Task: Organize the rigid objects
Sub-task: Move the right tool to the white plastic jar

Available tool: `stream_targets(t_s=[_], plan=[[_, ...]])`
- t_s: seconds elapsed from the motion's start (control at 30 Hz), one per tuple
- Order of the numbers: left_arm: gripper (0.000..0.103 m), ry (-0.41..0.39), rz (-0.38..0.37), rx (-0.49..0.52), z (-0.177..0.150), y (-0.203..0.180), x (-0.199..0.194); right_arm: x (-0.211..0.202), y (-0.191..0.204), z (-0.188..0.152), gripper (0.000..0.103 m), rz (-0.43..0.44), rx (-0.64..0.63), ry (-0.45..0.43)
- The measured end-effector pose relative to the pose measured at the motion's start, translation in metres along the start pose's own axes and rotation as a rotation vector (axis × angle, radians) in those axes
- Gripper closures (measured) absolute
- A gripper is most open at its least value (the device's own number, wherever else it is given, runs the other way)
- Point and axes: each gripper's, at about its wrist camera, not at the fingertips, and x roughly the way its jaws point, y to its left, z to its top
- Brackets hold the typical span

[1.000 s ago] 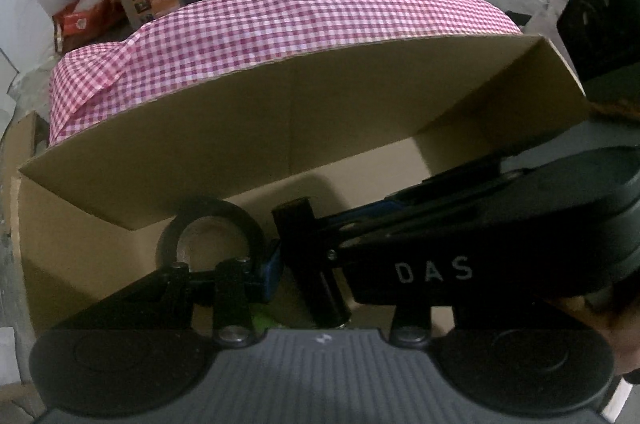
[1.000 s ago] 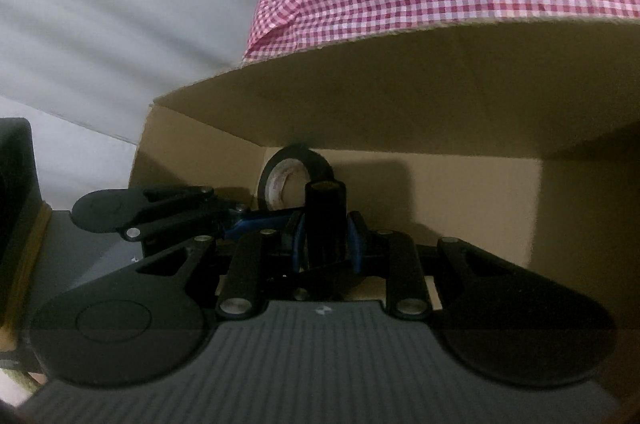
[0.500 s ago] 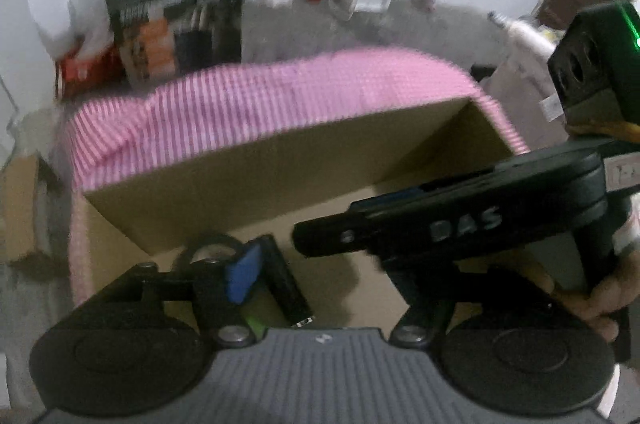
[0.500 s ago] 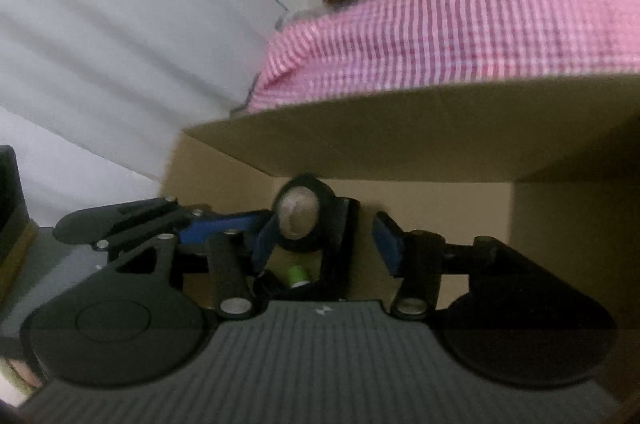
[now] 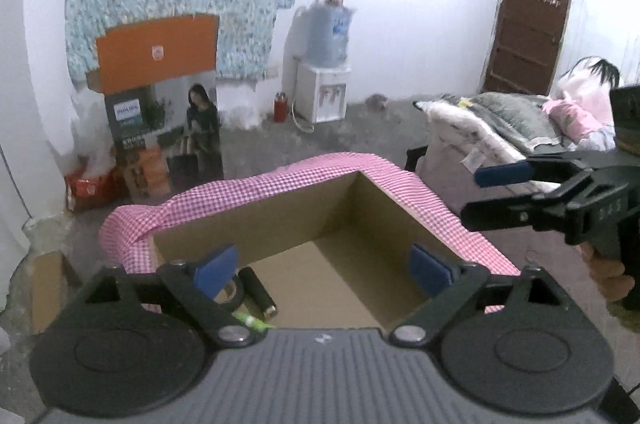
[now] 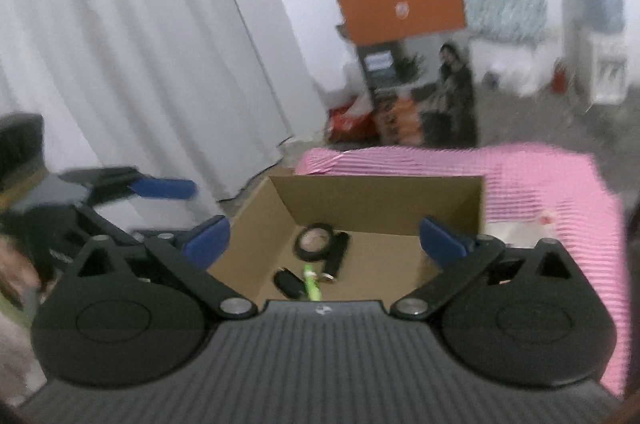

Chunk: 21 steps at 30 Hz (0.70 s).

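Both grippers have lifted out of the box (image 5: 384, 220) since the earlier frames, and their jaws have just been opening: the left gripper (image 5: 324, 270) and right gripper (image 6: 324, 244) now hang above it, fingers released and empty. Inside (in its left corner) lie the tape roll (image 6: 314, 242), the black cylinder (image 6: 335, 258), a green item (image 6: 311, 284) and a small black piece (image 6: 289, 282). Pink checked cloth (image 5: 404, 179) surrounds the box.

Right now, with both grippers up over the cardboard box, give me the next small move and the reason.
Probably swing both away to look for another item. The left gripper and right gripper, jaws just opened, hold nothing; the black tape roll, black cylinder and green pen lie inside the brown cardboard box.
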Motion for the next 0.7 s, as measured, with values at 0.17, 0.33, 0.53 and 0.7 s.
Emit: stream_targets(t_s=[0.17,0.33,0.53,0.7], plan=[[0.008,-0.052,-0.006,-0.079,-0.043,-0.010,-0.032,-0.044,0.023,-0.046,0.001,-0.114,-0.063,-0.050],[0.008,-0.050,0.009,-0.199,-0.092,-0.013,-0.039,-0.061,0.024,-0.096,0.003,-0.110,0.010,-0.083],[0.008,-0.020,0.041,-0.276,-0.131,-0.004,-0.040,-0.059,0.038,-0.122,0.001,-0.129,-0.024,-0.059],[0.008,-0.018,0.060,-0.299,-0.149,-0.002,-0.043,-0.061,0.049,-0.117,0.002,-0.093,-0.020,-0.070]])
